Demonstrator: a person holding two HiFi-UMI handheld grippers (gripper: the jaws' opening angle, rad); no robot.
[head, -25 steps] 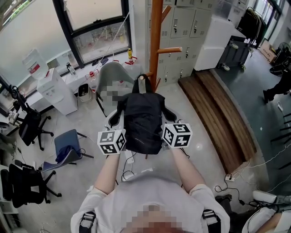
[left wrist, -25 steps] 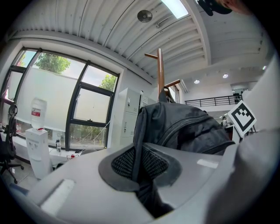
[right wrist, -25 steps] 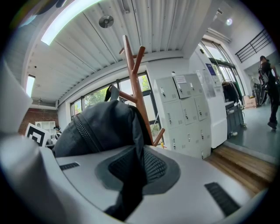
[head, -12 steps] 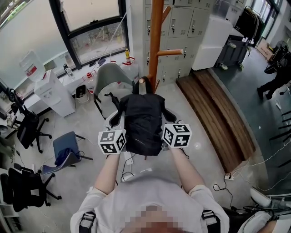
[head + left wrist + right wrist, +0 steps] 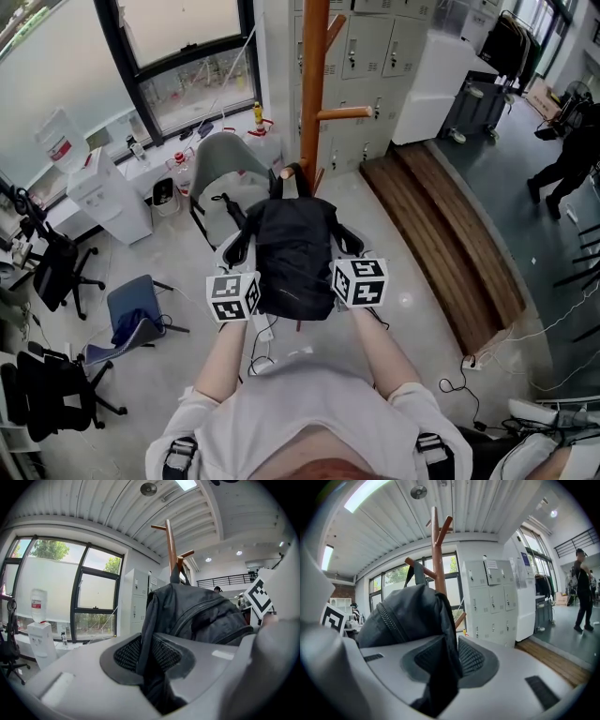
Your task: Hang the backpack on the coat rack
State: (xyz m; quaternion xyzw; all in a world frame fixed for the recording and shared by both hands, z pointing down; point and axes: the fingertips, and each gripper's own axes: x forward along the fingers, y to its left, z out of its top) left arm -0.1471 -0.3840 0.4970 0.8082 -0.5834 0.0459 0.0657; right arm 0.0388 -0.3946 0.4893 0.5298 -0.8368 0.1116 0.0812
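The black backpack (image 5: 295, 258) hangs in front of the wooden coat rack (image 5: 314, 94), its top loop (image 5: 286, 183) over a low peg (image 5: 292, 172). My left gripper (image 5: 238, 247) pinches a fold of its left side, and my right gripper (image 5: 349, 246) pinches the right side. Both sets of jaws are opening, with black fabric still between the pads. In the left gripper view the fabric fold runs between the pads (image 5: 126, 653) of the left gripper (image 5: 147, 656), with the backpack (image 5: 201, 616) and rack (image 5: 171, 545) beyond. In the right gripper view the right gripper (image 5: 450, 657) grips the backpack (image 5: 408, 616) below the rack (image 5: 436, 541).
A grey chair (image 5: 225, 159) stands just left of the rack's foot, a water dispenser (image 5: 112, 192) further left. Grey lockers (image 5: 366, 47) stand behind, and a raised wooden platform (image 5: 450, 225) runs to the right. A blue chair (image 5: 136, 305), cables (image 5: 478, 375), and a person (image 5: 562, 155) at far right.
Both grippers and the backpack have sunk slightly, the loop settling on the peg. The person at far right has walked further off.
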